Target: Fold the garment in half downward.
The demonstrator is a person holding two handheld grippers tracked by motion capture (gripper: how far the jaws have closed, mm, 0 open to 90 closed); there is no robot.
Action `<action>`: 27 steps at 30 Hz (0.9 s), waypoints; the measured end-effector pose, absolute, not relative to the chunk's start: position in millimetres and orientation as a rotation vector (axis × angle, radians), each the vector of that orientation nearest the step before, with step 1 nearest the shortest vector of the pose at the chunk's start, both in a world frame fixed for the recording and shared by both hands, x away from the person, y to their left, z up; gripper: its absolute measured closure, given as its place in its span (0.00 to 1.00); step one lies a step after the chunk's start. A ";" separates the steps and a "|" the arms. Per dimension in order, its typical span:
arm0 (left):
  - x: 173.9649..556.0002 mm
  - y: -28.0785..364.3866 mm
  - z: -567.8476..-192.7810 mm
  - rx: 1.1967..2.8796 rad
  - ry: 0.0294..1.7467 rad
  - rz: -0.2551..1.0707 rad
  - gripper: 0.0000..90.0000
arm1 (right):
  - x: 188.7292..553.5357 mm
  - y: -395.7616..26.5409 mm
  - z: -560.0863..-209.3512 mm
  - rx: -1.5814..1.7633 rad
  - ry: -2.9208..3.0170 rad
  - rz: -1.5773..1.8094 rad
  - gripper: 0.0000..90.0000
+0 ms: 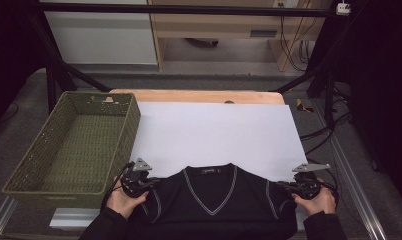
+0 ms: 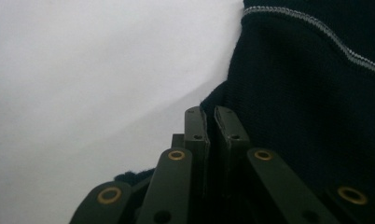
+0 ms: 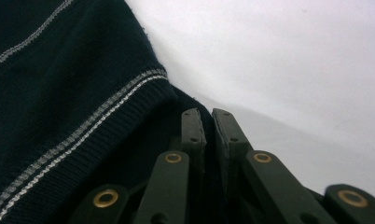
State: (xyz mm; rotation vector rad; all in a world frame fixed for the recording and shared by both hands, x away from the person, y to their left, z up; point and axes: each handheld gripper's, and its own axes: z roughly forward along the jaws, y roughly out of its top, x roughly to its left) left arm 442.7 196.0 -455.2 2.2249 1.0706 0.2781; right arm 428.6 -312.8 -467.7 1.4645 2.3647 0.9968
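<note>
A black V-neck sweater (image 1: 214, 200) with thin grey stripes lies flat at the near edge of the white sheet (image 1: 214, 135). My left gripper (image 1: 154, 182) sits at the sweater's left shoulder. In the left gripper view its jaws (image 2: 210, 112) are pressed together on the dark knit edge (image 2: 307, 93). At the right shoulder my right gripper (image 1: 285, 186) does the same. Seen in the right gripper view, this gripper (image 3: 206, 114) is shut on the fabric beside a striped ribbed seam (image 3: 59, 84). A hand holds each gripper at the bottom of the high view.
A green woven basket (image 1: 131, 125) stands at the left, its right wall along the sheet's left edge. The wooden table's far edge (image 1: 199, 96) shows beyond the sheet. Black frame legs and cables stand off to the right and behind.
</note>
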 end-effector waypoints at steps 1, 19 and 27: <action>443.3 196.3 -453.9 2.222 1.071 0.279 0.93 | 428.9 -313.0 -467.1 1.462 2.363 0.993 0.93; 455.5 194.4 -435.5 2.185 1.056 0.372 0.94 | 446.1 -312.6 -451.5 1.407 2.297 1.024 0.95; 468.4 190.6 -432.2 2.160 1.080 0.394 0.94 | 459.9 -310.9 -444.7 1.389 2.265 1.046 0.95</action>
